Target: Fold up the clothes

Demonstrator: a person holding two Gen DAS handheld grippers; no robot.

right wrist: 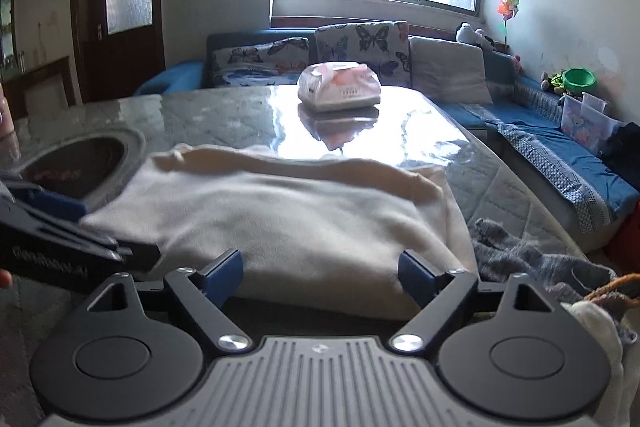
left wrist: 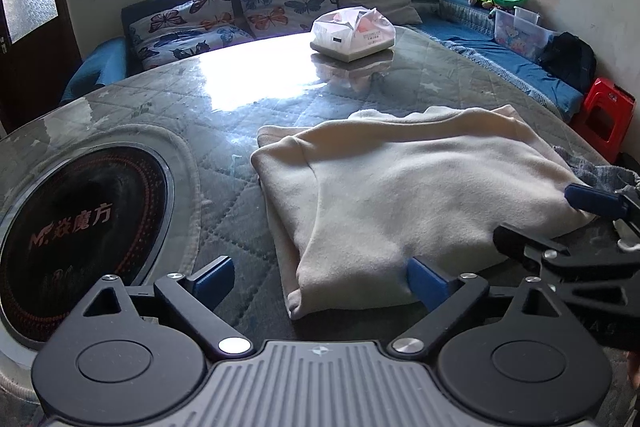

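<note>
Folded cream garment (left wrist: 404, 195) on glass-topped desk (left wrist: 224, 99), left gripper (left wrist: 320, 281) and right gripper (right wrist: 320, 269) near its front edge, fingers wide, holding nothing

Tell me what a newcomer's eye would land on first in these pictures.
First, the cream garment, folded into a thick pad on the glass-topped table, with the open left gripper and open right gripper at its near edge. Next, the tissue pack in the window glare at the table's far side. Then the round black cooktop set into the table, left of the garment.
</note>
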